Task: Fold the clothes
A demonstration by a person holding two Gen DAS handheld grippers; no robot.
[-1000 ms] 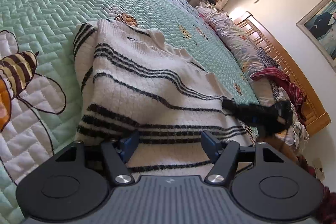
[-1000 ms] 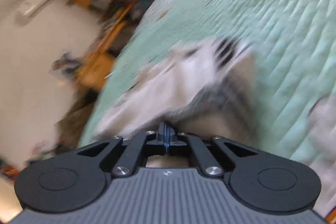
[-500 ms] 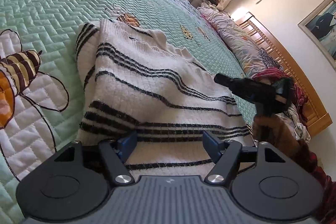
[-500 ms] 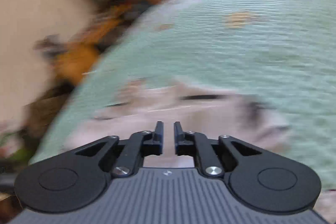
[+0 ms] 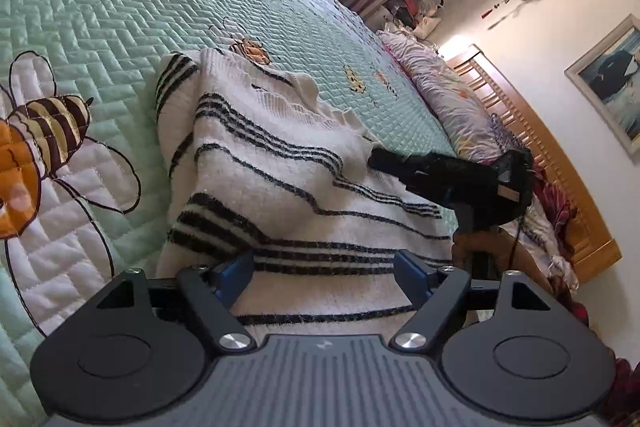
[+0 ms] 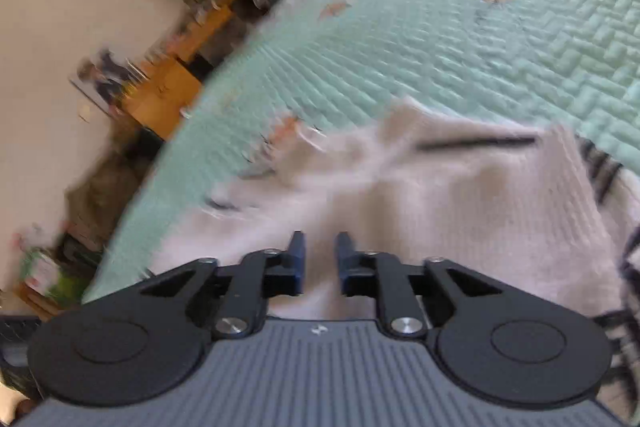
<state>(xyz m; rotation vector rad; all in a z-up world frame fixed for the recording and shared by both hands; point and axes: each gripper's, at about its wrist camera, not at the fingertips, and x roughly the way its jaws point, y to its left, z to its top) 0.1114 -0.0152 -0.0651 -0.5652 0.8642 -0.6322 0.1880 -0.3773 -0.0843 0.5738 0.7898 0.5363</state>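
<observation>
A white knit sweater with black stripes [image 5: 288, 183] lies partly folded on the bed. My left gripper [image 5: 326, 277] is wide open, just above the sweater's near hem, holding nothing. My right gripper shows in the left wrist view [image 5: 374, 159] at the sweater's right side near the collar. In the right wrist view, which is blurred, my right gripper [image 6: 319, 259] is partly open over the white sweater [image 6: 460, 211], with nothing between its fingers.
The bed has a mint-green quilt [image 5: 100, 7] with embroidered bees. A pillow [image 5: 448, 99] and a wooden headboard [image 5: 560, 163] lie at the right. Wooden shelves and furniture [image 6: 192, 27] stand beyond the bed's edge in the right wrist view.
My right gripper was shut on the sweater's edge, opened and let it go, and moved up along the sweater toward the collar. The left gripper stayed open and barely moved.
</observation>
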